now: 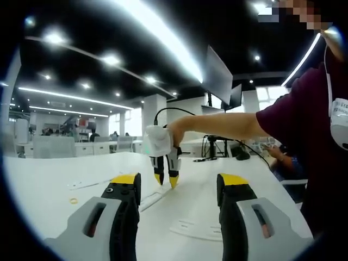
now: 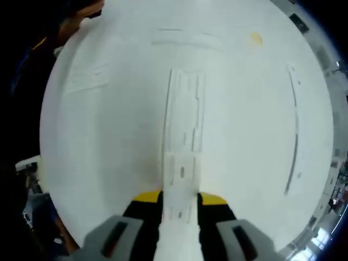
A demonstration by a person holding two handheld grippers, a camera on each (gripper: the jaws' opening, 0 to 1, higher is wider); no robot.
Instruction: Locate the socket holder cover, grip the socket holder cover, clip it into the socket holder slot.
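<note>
The cover [image 2: 179,217], a short white strip, is held between the jaws of the right tool [image 2: 180,202], which are closed against its two long edges. Directly ahead of it, end to end along the same line, lies the holder [image 2: 185,111], a long white channel flat on the white tabletop [image 2: 109,141]. The long axes of cover and holder are seen to run together, straight away from the right tool, so the coming clip-in is judged to turn on keeping that alignment while pressing down.

In the left gripper view the right tool [image 1: 166,182] is seen pointing down at the tabletop [image 1: 54,185], over the strip. The left tool [image 1: 178,187] is held wide open and empty, back from the work; the right is the nearer.
</note>
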